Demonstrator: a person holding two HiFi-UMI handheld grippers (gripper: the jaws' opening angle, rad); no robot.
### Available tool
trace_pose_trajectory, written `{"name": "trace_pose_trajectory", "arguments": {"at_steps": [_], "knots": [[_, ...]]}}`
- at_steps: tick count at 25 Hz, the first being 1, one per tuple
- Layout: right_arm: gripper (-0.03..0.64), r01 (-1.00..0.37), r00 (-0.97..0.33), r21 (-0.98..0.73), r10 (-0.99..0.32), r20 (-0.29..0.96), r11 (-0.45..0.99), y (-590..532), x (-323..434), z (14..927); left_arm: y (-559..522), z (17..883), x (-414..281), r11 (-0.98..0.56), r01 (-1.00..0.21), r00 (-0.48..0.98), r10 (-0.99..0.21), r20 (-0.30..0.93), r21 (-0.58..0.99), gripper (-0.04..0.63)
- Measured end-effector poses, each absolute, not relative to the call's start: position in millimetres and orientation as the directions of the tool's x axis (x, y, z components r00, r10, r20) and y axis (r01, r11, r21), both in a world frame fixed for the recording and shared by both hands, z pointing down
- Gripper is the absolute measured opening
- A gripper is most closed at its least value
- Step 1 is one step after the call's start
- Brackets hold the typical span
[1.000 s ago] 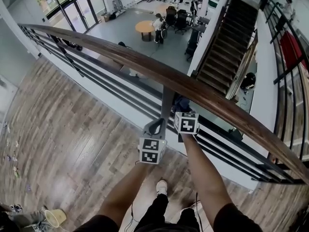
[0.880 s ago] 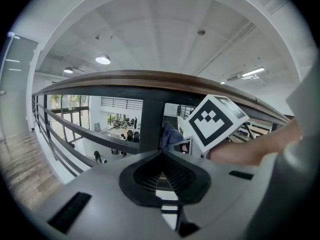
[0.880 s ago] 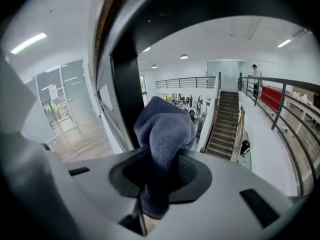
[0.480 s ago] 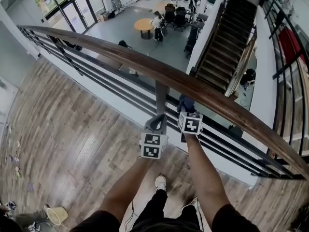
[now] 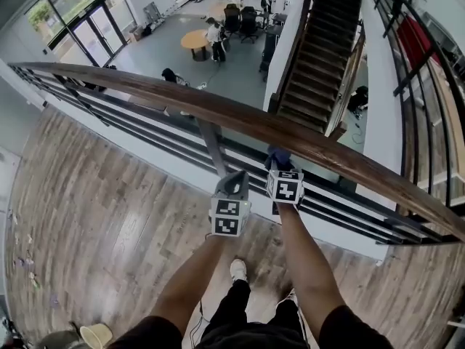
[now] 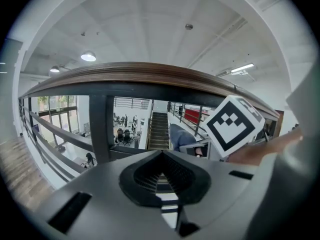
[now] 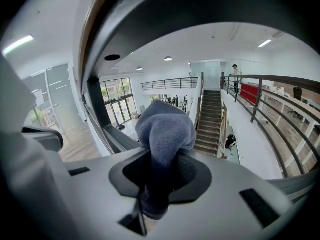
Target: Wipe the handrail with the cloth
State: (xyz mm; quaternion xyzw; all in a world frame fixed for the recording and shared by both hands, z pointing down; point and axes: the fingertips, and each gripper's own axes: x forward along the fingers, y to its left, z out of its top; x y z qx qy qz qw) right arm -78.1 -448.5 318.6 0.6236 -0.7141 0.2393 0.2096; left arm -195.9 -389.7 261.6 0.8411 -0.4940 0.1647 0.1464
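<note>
The brown wooden handrail [image 5: 240,118] runs from upper left down to the right, on top of dark metal bars. My right gripper [image 5: 280,167] is shut on a blue cloth [image 5: 278,156], held just under the rail's near edge; whether they touch is unclear. In the right gripper view the cloth [image 7: 165,126] bulges out of the right gripper [image 7: 161,156], and the handrail's dark underside [image 7: 210,9] arches overhead. My left gripper [image 5: 234,184] is beside it, shut on nothing. The left gripper [image 6: 161,154] points at the handrail [image 6: 150,74], with the cloth [image 6: 180,134] to its right.
A dark post [image 5: 212,151] stands under the rail, just left of the grippers. Beyond the railing is a drop to a lower floor with a staircase [image 5: 320,49] and a round table [image 5: 195,42]. A wood floor [image 5: 94,217] lies on my side. A cup [image 5: 94,334] sits bottom left.
Both grippers have shifted right along the rail: the post that stood right above the left gripper is now to its left. The cloth stays in the right gripper.
</note>
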Motion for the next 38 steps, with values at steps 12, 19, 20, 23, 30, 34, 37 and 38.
{"name": "trace_pose_trajectory", "arguments": {"at_steps": [12, 19, 20, 23, 30, 34, 37, 38], "knots": [[0.087, -0.999, -0.050, -0.037, -0.811, 0.583, 0.035, -402, 22, 319, -372, 262, -116, -0.543, -0.837, 0.518, -0.745, 0.420, 0.070, 0.002], [0.087, -1.000, 0.001, -0.017, -0.812, 0.583, -0.013, -369, 93, 323, -349, 267, -48, -0.624, -0.778, 0.584, -0.674, 0.452, 0.074, 0.003], [0.087, -1.000, 0.001, -0.021, -0.812, 0.584, -0.016, -363, 102, 321, -344, 268, -34, -0.634, -0.770, 0.592, -0.665, 0.456, 0.074, 0.003], [0.087, -0.999, 0.006, -0.027, -0.807, 0.591, -0.028, -343, 140, 322, -327, 269, 13, -0.666, -0.743, 0.614, -0.639, 0.463, 0.066, 0.002], [0.087, -0.999, 0.022, -0.017, -0.790, 0.613, -0.041, -302, 235, 322, -297, 263, 117, -0.695, -0.713, 0.652, -0.607, 0.454, 0.095, 0.002], [0.087, -0.999, 0.035, 0.005, -0.788, 0.615, -0.041, -265, 286, 326, -267, 265, 179, -0.723, -0.682, 0.685, -0.578, 0.443, 0.111, 0.002], [0.087, -0.997, 0.059, 0.003, -0.789, 0.612, -0.072, -236, 322, 333, -248, 272, 217, -0.745, -0.657, 0.706, -0.553, 0.442, 0.118, 0.002], [0.087, -0.997, 0.069, 0.006, -0.788, 0.612, -0.082, -230, 332, 335, -243, 274, 226, -0.751, -0.649, 0.712, -0.544, 0.444, 0.119, 0.002]]}}
